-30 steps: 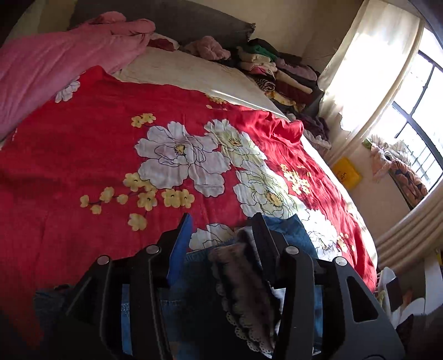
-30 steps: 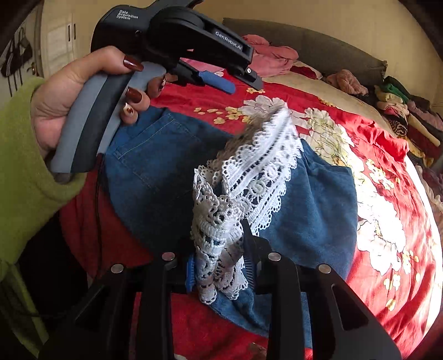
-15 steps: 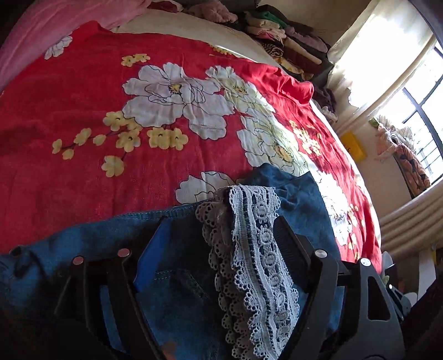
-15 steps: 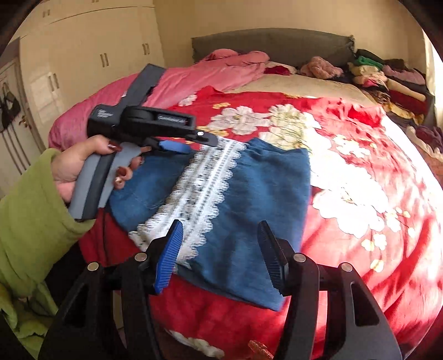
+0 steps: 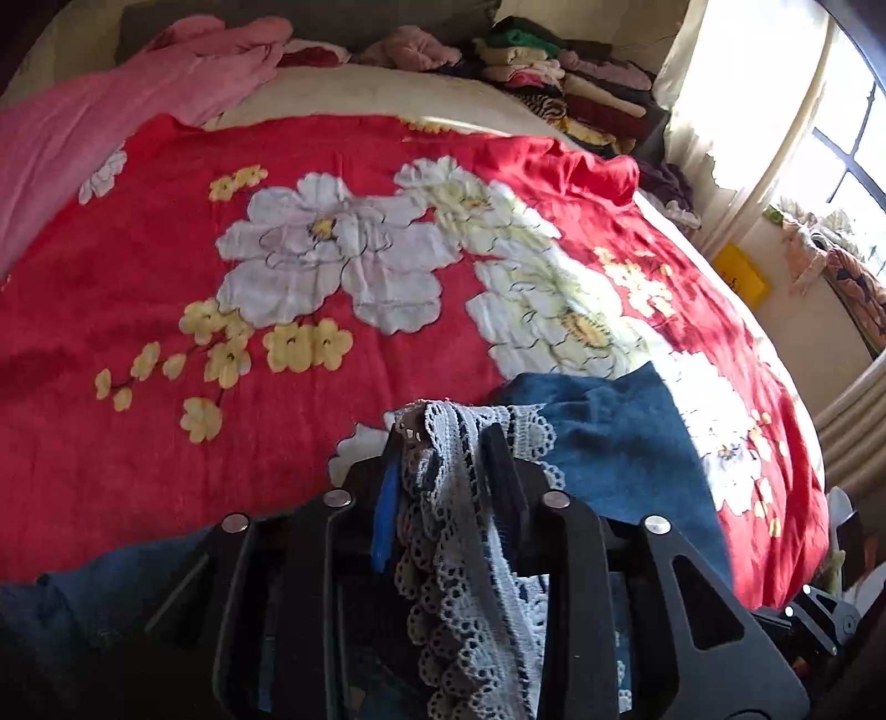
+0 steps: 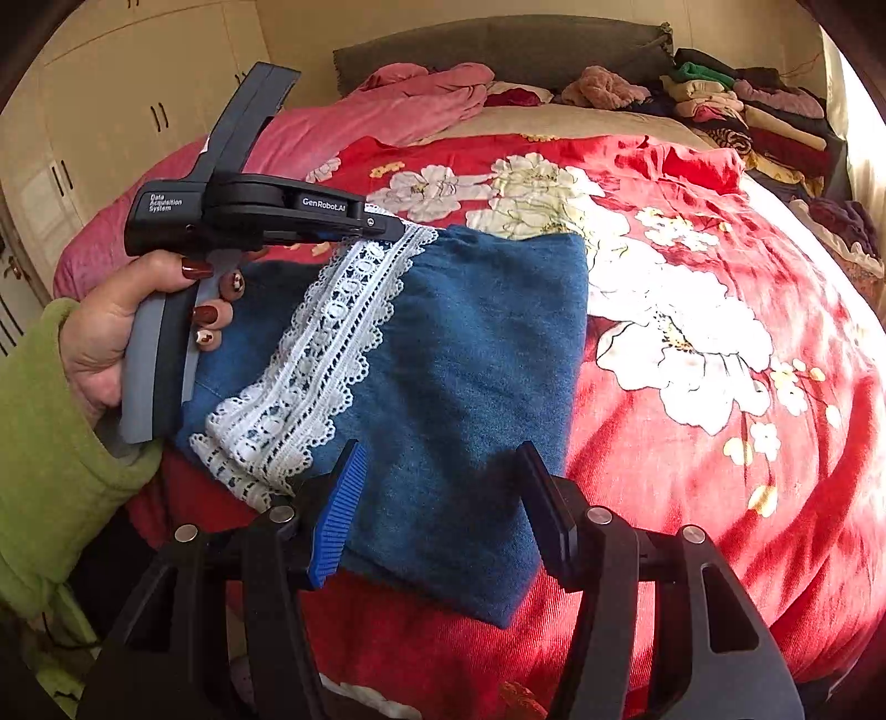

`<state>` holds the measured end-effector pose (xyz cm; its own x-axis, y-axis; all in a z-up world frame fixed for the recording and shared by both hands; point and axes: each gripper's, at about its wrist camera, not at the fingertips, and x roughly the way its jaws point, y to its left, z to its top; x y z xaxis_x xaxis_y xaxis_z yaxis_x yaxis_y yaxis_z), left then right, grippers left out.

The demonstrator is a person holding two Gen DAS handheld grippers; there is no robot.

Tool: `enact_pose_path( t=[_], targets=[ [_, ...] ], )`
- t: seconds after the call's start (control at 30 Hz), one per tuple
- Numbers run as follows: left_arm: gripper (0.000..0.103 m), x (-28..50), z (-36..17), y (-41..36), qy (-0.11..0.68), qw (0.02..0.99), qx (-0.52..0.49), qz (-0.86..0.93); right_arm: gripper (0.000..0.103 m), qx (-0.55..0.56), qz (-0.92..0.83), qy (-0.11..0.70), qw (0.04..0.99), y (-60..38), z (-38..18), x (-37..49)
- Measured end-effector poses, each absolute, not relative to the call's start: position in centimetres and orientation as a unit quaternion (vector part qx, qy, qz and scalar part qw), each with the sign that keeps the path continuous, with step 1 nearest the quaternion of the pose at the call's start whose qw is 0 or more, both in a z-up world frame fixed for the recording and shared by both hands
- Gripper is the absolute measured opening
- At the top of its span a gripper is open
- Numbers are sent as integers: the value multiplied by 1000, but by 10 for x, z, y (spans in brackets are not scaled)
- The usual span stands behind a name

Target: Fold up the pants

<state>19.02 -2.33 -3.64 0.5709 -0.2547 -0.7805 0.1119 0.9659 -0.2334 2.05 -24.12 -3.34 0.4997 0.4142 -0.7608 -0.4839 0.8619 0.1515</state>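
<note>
The blue denim pants (image 6: 470,354) lie folded on the red flowered bedspread (image 6: 720,443), near the bed's front edge. A white lace hem (image 6: 326,343) runs across them. My left gripper (image 5: 446,443) is shut on the far end of the lace hem (image 5: 443,498); it also shows in the right wrist view (image 6: 387,227). My right gripper (image 6: 443,471) is open and empty, above the near edge of the pants. The pants also show in the left wrist view (image 5: 620,443).
A pink blanket (image 6: 387,111) and a grey headboard (image 6: 498,44) are at the bed's far end. A stack of folded clothes (image 6: 736,105) sits at the far right. Cupboards (image 6: 111,111) stand to the left. A window (image 5: 841,138) is on the right.
My right gripper let go of the lace hem, opened and drew back. My left gripper opened, then shut on the lace hem's far end. The pants now lie flat.
</note>
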Motion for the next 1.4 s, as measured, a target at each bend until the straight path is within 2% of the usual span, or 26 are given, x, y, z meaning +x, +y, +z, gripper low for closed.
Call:
enact_pose_path(
  t=[0.03,0.1,0.2,0.3,0.37,0.43,0.63,0.97,1.0,1.03,1.07,1.13,1.2,1.3,1.37,1.4],
  targets=[
    [37,190,-42,-19,457,880,-88,-99,55,-40,257,436,862,-241,-38,22],
    [42,185,-43,-13,456,879,-99,-99,55,-33,258,440,860,-243,-42,23],
    [45,175,-33,-8,453,879,-107,-102,55,-20,261,439,860,-246,-39,25],
    [50,163,-20,-8,445,882,-110,-107,68,-8,262,429,864,-251,-31,21],
    [54,152,-12,-8,439,885,-108,-113,68,-3,260,422,868,-255,-25,19],
    [59,141,-4,-11,434,887,-101,-117,74,2,255,416,873,-260,-20,17],
    [66,106,12,-12,421,894,-83,-129,75,7,246,397,884,-269,-3,12],
    [66,53,6,5,437,885,-98,-123,75,12,236,382,894,-279,9,6],
    [64,47,5,6,439,883,-107,-128,75,12,235,381,894,-279,10,6],
    [55,43,4,6,441,880,-114,-133,75,12,235,381,894,-279,10,5],
    [50,38,3,5,442,878,-119,-141,75,13,236,381,894,-279,10,5],
    [31,31,2,0,447,873,-119,-151,75,14,236,381,894,-280,10,4],
    [25,28,-2,-11,459,864,-117,-169,75,14,237,382,893,-280,10,3],
    [25,27,-13,-28,477,854,-108,-180,75,12,238,383,892,-279,10,2],
    [31,30,-23,-35,491,845,-112,-181,75,11,238,384,892,-279,9,1],
    [38,32,-29,-39,499,841,-110,-178,75,11,237,385,892,-279,7,1]
  ],
)
